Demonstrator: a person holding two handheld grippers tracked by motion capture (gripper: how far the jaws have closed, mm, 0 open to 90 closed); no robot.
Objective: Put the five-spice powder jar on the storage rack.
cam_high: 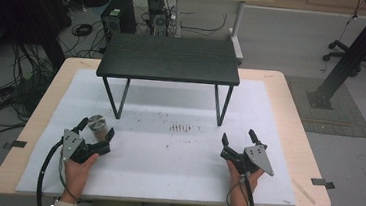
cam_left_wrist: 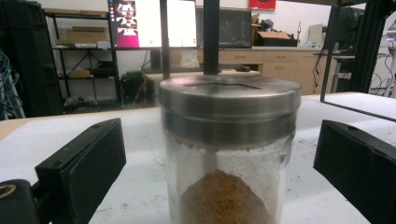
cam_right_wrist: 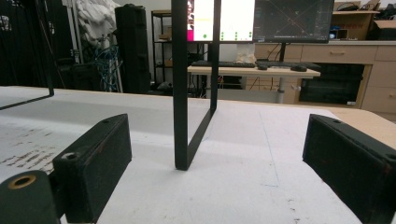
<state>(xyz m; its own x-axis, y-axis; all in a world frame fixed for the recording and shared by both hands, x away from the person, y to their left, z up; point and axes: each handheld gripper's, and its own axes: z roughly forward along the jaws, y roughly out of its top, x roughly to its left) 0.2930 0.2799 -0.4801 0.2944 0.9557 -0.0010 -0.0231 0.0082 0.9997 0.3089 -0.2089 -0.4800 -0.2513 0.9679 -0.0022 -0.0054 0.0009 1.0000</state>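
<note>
Jar [cam_high: 98, 123] stands between left claw [cam_high: 97, 127] jaws — spread, untouching; right claw [cam_high: 238, 136] apart.

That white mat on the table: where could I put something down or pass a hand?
The white mat is bare between the left tool and the right tool. The black shelf top is bare too. It is crowded at the left tool, where the jar stands between its jaws.
</note>
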